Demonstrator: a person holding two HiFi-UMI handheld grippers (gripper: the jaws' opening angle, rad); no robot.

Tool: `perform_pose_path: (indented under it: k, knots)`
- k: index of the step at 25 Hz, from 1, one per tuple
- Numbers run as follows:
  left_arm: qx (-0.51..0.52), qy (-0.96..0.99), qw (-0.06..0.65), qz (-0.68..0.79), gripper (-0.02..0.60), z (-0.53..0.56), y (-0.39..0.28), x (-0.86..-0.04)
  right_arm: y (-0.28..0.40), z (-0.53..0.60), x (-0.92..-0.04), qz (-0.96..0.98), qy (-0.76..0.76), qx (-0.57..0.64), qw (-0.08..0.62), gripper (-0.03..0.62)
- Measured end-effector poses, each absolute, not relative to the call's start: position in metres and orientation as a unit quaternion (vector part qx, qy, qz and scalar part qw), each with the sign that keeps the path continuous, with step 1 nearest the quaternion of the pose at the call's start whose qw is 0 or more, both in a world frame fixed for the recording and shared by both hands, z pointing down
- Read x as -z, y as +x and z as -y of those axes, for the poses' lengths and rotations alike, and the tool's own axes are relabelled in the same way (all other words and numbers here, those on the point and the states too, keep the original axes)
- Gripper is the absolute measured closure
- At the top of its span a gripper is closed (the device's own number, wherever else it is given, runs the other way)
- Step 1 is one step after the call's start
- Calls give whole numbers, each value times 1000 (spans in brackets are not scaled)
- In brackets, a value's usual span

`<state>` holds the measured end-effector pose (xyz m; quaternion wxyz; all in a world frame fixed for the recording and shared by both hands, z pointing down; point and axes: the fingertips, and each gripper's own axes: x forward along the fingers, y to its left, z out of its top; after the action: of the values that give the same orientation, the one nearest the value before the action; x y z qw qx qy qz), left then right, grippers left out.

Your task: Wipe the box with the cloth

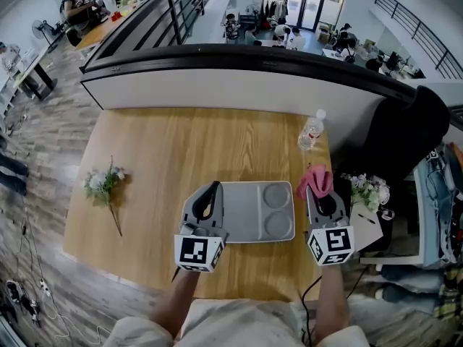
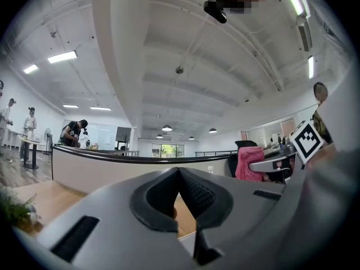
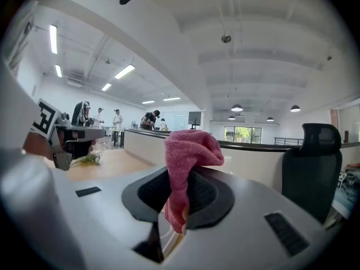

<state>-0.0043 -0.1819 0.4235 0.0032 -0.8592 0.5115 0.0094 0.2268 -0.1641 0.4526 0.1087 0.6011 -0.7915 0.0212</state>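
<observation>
Steep downward look at a wooden table (image 1: pixel 181 143), with a shallow grey box (image 1: pixel 249 212) lying flat near the front edge. Two round recesses at the right end of the box.

Left gripper (image 1: pixel 210 194) at the left edge of the box, its body overlapping that edge. Jaws pressed together tip to tip, nothing between them. Whether touching the box or hanging just above it: impossible to judge.

Right gripper (image 1: pixel 323 194) just beside the right edge of the box. Jaws clamped on a pink cloth (image 1: pixel 316 181), pinched at a fold. A bunched lump of cloth rising above the jaws, a short tail hanging down between them. Cloth raised in the grip, appearing just beside the far right corner of the box.

Clear water bottle (image 1: pixel 311 131) upright behind the right end of the box, apart from it. Sprig of flowers (image 1: pixel 105 183) lying on the wood, well to the left of the box. Second bunch of flowers (image 1: pixel 367 190) to the right of the box, beyond the right gripper. Black chair (image 1: pixel 409 132) farther right of the box and behind it.
</observation>
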Motion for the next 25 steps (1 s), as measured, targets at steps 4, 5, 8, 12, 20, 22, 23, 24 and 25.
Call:
perform_pose_path:
  k: [4,5,8,12,20,22,23,24,25]
  knots:
    - [-9,-858,5,-514,569,181,-6,-425,214,174,-463,798,576,18,174,519]
    - [-8,-857,4,-515,569,181,-7,-426,210,177,-464,799,569,29,190,519]
    - [-7,-855,2,-519,569,182,-9,-426,205,187,-469,795,552,65,243,519]
    - [-6,-853,2,-523,569,181,-13,-428,205,197,-485,787,530,100,300,519]
    - [0,-849,0,-529,569,178,-20,-432,198,214,-524,776,462,148,403,517]
    - [1,-848,-1,-530,569,177,-20,-433,196,219,-533,772,446,157,426,517]
    - [2,-848,-2,-531,569,177,-20,-433,195,222,-539,768,436,162,440,519]
    - [3,-847,-2,-531,569,177,-20,-434,194,224,-546,765,424,168,456,519]
    - [4,-847,-2,-531,569,177,-20,-434,193,225,-554,761,410,175,472,517]
